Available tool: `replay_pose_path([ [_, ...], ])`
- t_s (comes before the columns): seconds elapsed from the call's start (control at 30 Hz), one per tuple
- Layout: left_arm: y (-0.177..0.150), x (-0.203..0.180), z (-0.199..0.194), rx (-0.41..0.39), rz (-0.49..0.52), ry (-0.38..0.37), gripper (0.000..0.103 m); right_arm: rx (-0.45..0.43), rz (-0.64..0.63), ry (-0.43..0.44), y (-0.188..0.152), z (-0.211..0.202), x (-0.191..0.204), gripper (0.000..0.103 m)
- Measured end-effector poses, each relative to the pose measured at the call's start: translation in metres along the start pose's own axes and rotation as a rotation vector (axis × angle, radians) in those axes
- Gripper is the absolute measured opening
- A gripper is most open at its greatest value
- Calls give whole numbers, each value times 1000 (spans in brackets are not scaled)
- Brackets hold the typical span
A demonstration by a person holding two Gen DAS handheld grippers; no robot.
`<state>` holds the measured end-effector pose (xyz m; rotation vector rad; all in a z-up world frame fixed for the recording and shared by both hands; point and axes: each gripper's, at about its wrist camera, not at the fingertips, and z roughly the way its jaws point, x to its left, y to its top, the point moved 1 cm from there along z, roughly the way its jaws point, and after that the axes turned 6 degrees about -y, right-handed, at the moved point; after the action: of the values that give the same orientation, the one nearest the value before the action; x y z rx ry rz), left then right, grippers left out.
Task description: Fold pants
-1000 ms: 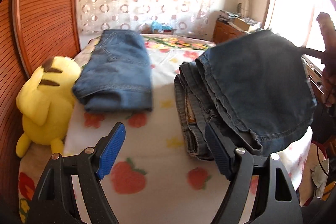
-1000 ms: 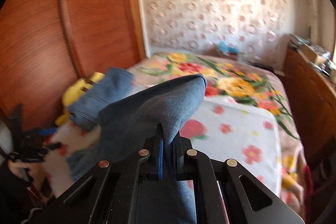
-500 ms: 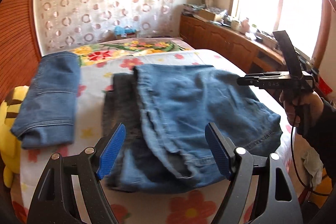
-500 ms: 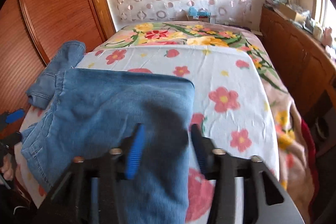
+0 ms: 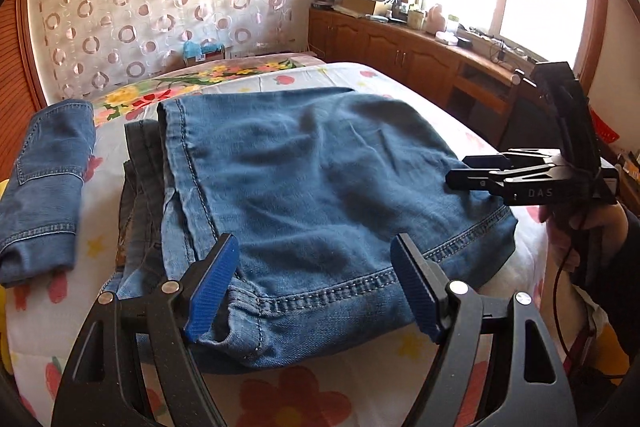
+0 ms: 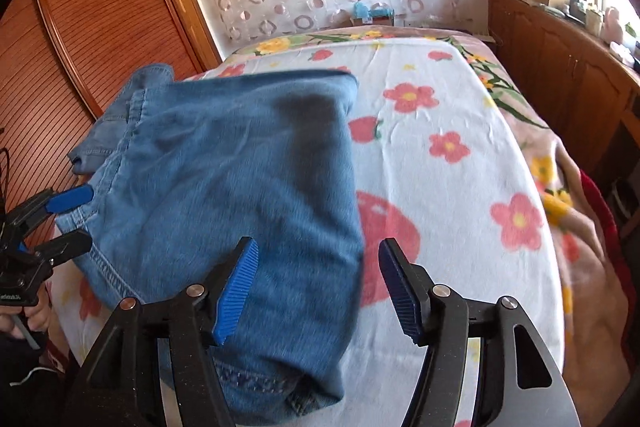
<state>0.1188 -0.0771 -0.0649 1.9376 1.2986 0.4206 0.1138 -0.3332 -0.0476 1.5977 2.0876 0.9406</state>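
Note:
A pair of blue jeans [image 5: 304, 171] lies folded on the flowered bed sheet [image 5: 304, 399], on top of a darker folded pair [image 5: 138, 195]. My left gripper [image 5: 314, 291] is open and empty, just above the near hem of the jeans. My right gripper [image 6: 318, 287] is open and empty, hovering over the right edge of the jeans [image 6: 224, 179]. It also shows from the side in the left wrist view [image 5: 460, 175], at the right edge of the jeans. The left gripper shows at the left in the right wrist view [image 6: 70, 217].
Another folded pair of jeans [image 5: 44, 179] lies at the bed's left side. A wooden headboard wall [image 6: 92, 27] stands to the left. A wooden cabinet [image 5: 404, 55] with clutter runs under the window on the right. A patterned curtain [image 5: 160, 11] hangs behind the bed.
My right gripper carried the jeans over the pile, laid them flat and opened, letting go. My left gripper swung to the right and closer to the jeans.

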Motion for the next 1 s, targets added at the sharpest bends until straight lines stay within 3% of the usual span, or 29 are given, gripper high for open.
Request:
replay_pose_path([
  [0.17, -5, 5, 5, 13, -5, 15, 79, 0, 10, 11, -4, 6, 1, 64],
  [0.33, -12, 7, 9, 12, -2, 26, 79, -23, 38, 49, -9, 5, 0, 48],
  [0.4, -14, 9, 8, 10, 3, 34, 79, -23, 54, 91, -11, 6, 0, 23],
  [0.47, -14, 14, 3, 2, -5, 42, 79, -24, 72, 130, -10, 4, 0, 10],
  [0.73, -5, 46, -42, -77, -83, 99, 79, -169, 15, 242, 31, -45, 32, 7],
  [1.0, -8, 88, -92, -166, -158, 201, 79, -203, -157, 350, 66, -46, 123, 7],
])
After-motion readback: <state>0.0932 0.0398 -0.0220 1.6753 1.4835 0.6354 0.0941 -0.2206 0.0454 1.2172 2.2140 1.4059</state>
